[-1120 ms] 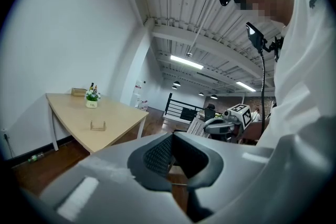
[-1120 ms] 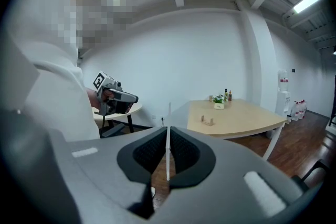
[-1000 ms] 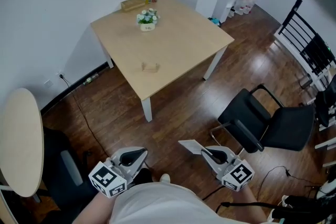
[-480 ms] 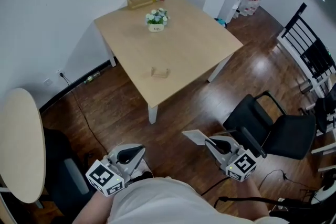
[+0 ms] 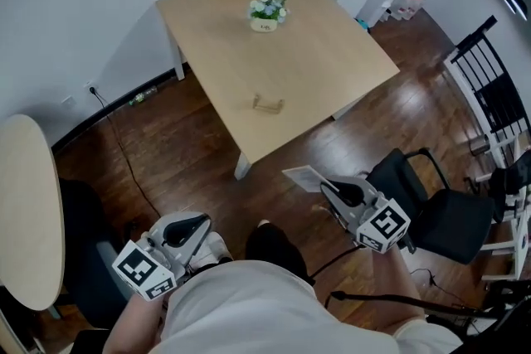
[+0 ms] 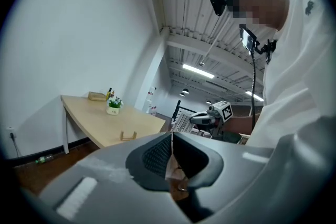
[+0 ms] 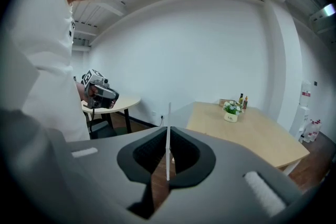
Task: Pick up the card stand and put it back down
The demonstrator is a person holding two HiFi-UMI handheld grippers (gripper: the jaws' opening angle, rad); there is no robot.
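Approach step, pick not begun: card stand sits near the front edge of the worktop, well apart from both tools. Right tool clenched on a thin, flat white card; left tool clenched, nothing btwn. Next prob: walk in, open left tool, reach. Stand looks small, low, pale wood; worktop matte light wood

The round table was cut off at the left edge; details of the card stand were too small to be told.
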